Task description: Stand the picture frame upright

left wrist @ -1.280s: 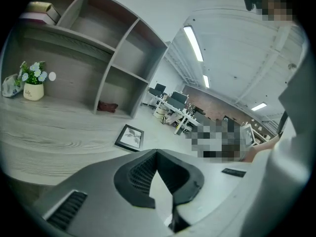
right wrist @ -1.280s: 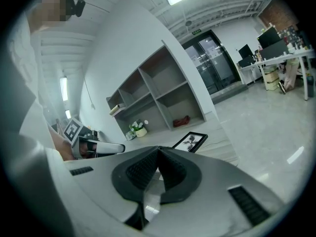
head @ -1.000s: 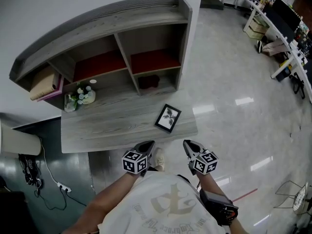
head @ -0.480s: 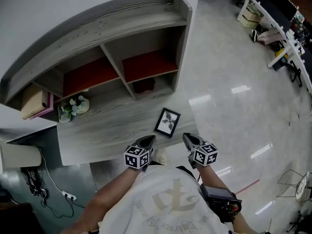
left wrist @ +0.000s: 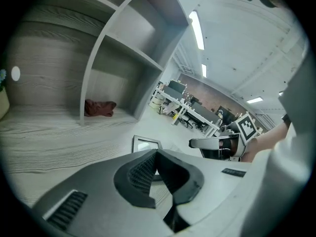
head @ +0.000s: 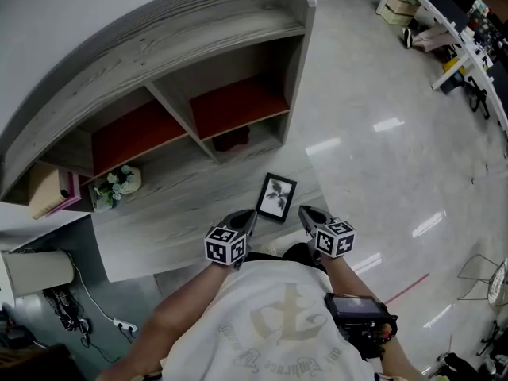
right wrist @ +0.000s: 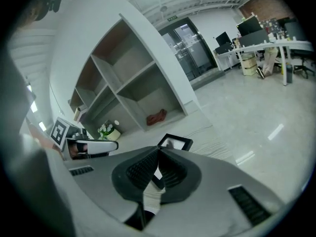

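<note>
Found the picture frame (head: 276,197) lying flat, face up, on the grey wood-grain desk (head: 175,213), close to its near right corner; noted a dark border and a pale print of a leafy sprig.

Observed the left gripper (head: 249,215) with jaws fully together and nothing between them, tip just beside the frame's near left corner; could not confirm contact from any view; observed the right gripper (head: 305,212) likewise closed tight and empty, tip just right of the frame's near right corner, above the desk's near edge; noted both pointing away from the person and somewhat downward, with the frame lying between and just beyond the 2 tips.

Recorded a shelf unit (head: 238,62) standing along the far side of the desk, with 2 red-backed compartments; logged a dark red cloth (head: 232,139) in the low compartment on the right; logged a small pot of white flowers (head: 117,182) at the far left of the desk, well apart from the frame; noted glossy pale floor (head: 381,157) to the right.
</note>
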Demonstrator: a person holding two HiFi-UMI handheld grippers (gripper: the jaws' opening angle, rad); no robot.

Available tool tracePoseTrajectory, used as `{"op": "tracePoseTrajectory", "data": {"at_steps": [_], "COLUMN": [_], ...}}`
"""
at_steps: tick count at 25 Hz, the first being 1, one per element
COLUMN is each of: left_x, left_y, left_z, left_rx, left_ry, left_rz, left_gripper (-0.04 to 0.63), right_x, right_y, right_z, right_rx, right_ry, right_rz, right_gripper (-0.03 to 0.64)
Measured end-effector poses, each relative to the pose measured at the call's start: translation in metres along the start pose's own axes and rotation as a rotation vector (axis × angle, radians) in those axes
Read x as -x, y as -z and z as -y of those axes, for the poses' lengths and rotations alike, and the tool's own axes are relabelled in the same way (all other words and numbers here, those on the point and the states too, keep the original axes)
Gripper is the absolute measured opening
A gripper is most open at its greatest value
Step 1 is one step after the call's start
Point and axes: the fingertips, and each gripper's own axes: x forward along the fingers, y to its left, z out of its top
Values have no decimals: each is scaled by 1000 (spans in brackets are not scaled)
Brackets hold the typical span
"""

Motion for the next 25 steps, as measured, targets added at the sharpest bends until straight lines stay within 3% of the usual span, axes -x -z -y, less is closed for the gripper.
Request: {"op": "tracePoseTrajectory", "data": {"at_steps": [12,14,17,19,20,25], "left_x": [-36,-43,-56,-64,-67,-85], "left_y": [4,5,6,9,11,14], "left_z": [-19,-25,-39,-45,-48,-57], "left_rx": [-14,-8,-16,-26,-29,-48], "left_ry": [-18,-28,-48,-64,-71,-91], "left_rz": [-98,-118,-156,-187,-200,-247], "left_gripper": [3,3,7,82,99,109], "right_x": [-41,-49,-64,-72,-74,-82], "right_y": [18,23,25,29,33,40], "right_z": [28,31,35,40,43,55], "right_rx": [-43,-58,-84,-107,-121,-143], "right_ry": [93,92,100,115,126,205], "right_rz": [-149,-183,-203,-220,-233,-284], "right_gripper": [6,52,54,61,102,114]}}
